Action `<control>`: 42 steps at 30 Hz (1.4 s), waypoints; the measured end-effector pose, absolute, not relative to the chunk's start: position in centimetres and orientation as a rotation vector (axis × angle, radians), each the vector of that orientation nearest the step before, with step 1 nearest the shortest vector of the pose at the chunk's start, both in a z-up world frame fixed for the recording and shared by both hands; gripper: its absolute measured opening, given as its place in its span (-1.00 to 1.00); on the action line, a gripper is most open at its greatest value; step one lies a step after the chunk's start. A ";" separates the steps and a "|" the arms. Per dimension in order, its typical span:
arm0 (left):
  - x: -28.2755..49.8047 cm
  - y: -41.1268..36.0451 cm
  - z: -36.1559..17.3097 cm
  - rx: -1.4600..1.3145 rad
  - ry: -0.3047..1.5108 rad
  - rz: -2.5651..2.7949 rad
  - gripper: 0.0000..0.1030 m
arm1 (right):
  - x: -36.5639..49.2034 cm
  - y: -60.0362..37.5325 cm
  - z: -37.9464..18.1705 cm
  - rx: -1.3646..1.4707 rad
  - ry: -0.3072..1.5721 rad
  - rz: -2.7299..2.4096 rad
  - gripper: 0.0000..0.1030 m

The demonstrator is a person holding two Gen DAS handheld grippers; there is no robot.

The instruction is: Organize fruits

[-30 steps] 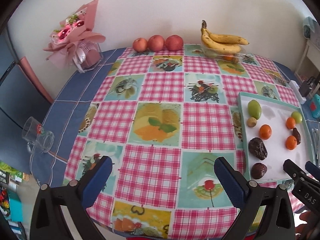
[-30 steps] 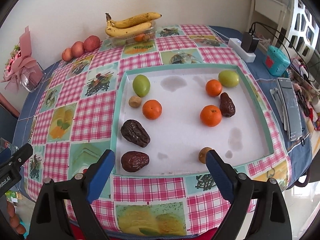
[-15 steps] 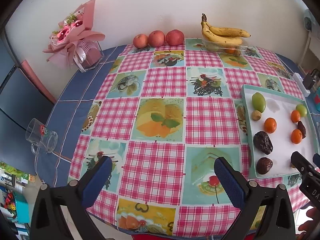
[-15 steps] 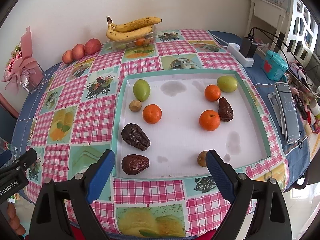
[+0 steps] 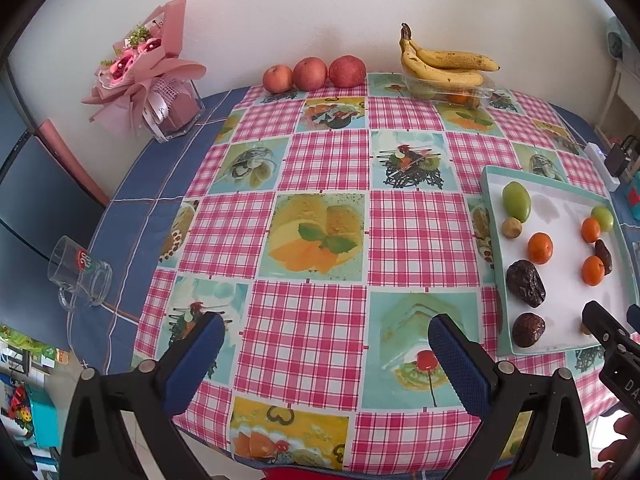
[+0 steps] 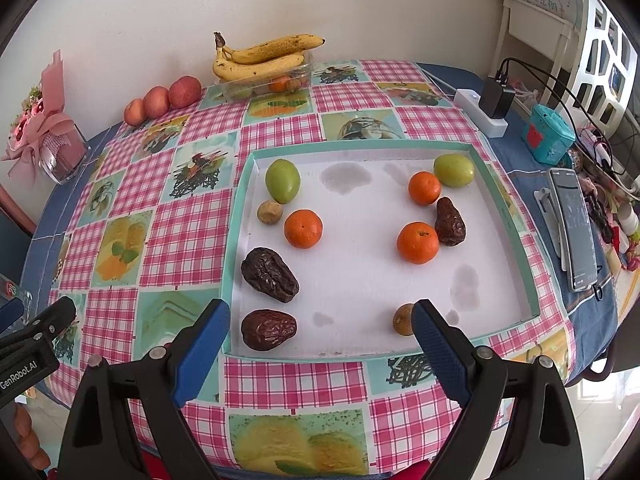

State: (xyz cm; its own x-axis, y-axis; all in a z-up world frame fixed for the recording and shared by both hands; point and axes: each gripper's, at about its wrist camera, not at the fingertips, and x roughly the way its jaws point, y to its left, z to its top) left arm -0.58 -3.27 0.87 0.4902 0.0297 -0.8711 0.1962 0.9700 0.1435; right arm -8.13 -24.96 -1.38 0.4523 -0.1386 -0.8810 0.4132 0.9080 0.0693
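A shallow white tray with a teal rim (image 6: pixel 508 216) lay on the bench, which was covered in a pink-checked cloth (image 5: pixel 328 240). It held two green oval fruits (image 6: pixel 282 181), three small orange tangerines (image 6: pixel 303 228), three wrinkled dark-brown dates (image 6: pixel 269 274) and two small tan round fruits (image 6: pixel 269 212), all scattered apart except one date touching a tangerine. At the far edge a clear plastic punnet (image 6: pixel 276 82) held more small fruit, with a bunch of yellow bananas (image 6: pixel 264 58) resting on top; three red apples (image 5: pixel 314 74) sat in a row beside it.

The right gripper (image 6: pixel 320 336) hung over the tray's near edge, its blue-padded fingers (image 6: pixel 202 354) spread wide and empty, one date and one tan fruit lying between them. The left gripper (image 5: pixel 326 354) hovered above the bare cloth, its fingers (image 5: pixel 460 364) likewise released, the tray well off to its right.
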 end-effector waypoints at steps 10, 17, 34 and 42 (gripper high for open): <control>-0.5 -3.3 0.8 0.236 1.064 -0.102 1.00 | -8.1 -24.9 -1.4 0.292 1.051 -0.348 0.79; -0.4 -3.3 0.6 0.234 1.072 -0.100 1.00 | -8.1 -25.0 -1.4 0.292 1.051 -0.348 0.79; -0.4 -2.9 0.6 0.231 1.077 -0.094 1.00 | -8.1 -24.9 -1.4 0.292 1.052 -0.349 0.79; -0.4 -2.9 0.6 0.230 1.079 -0.083 1.00 | -8.3 -25.2 -1.6 0.293 1.050 -0.352 0.79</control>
